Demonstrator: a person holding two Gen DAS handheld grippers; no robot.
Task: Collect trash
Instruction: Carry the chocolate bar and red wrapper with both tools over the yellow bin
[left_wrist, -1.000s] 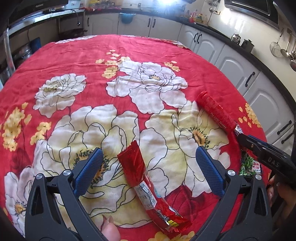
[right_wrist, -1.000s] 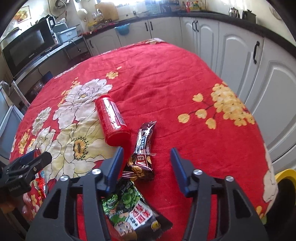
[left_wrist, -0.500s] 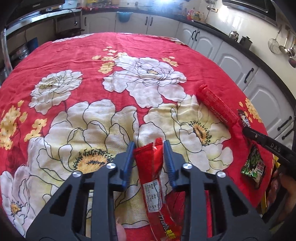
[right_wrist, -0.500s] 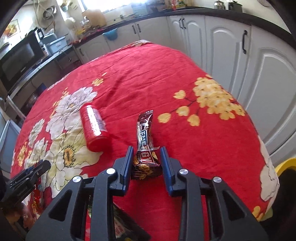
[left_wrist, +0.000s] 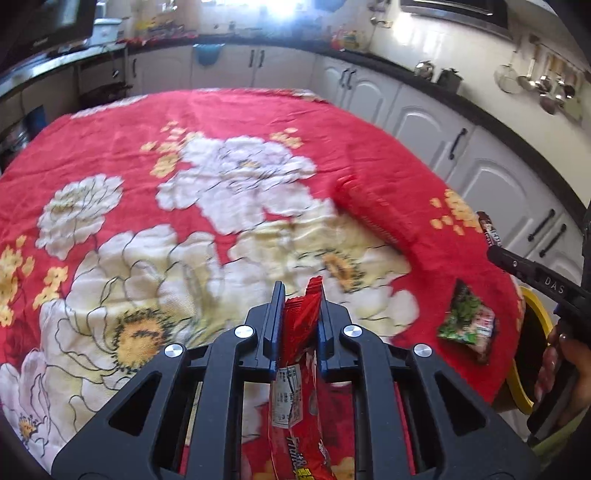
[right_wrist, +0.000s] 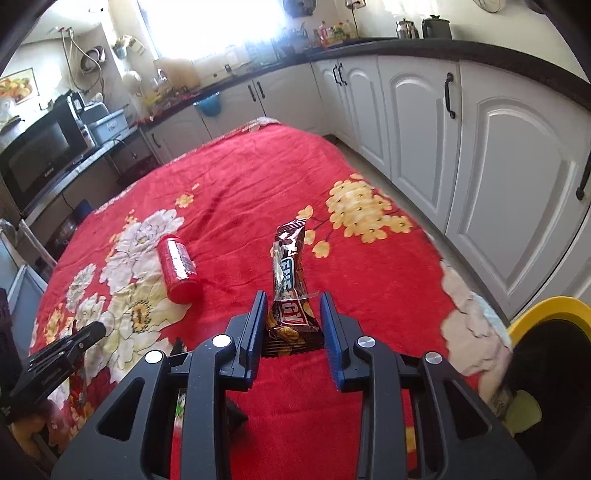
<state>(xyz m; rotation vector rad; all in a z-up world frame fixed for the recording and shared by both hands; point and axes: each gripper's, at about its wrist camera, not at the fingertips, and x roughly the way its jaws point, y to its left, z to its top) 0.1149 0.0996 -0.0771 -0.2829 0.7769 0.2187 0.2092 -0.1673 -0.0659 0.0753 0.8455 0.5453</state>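
Observation:
My left gripper (left_wrist: 300, 295) is shut on a red snack wrapper (left_wrist: 295, 373), lifted off the red floral tablecloth (left_wrist: 184, 155). The wrapper's long tail hangs down between the arms. My right gripper (right_wrist: 291, 310) is shut on a brown energy bar wrapper (right_wrist: 290, 266), which sticks up and forward from the jaws above the cloth. A red cylindrical tube (right_wrist: 177, 267) lies on the table left of the right gripper, blurred in the left wrist view as the tube (left_wrist: 373, 214). A green snack packet (left_wrist: 467, 323) lies near the table's right edge.
A yellow-rimmed bin (right_wrist: 550, 314) with a dark liner stands at the table's right corner; the same bin (left_wrist: 533, 332) shows in the left wrist view. White kitchen cabinets (right_wrist: 498, 147) run along the right. A microwave (right_wrist: 40, 158) sits on the counter behind.
Both grippers went from open to shut on their wrappers. Both have since risen from the table, carrying the red wrapper and the energy bar wrapper up.

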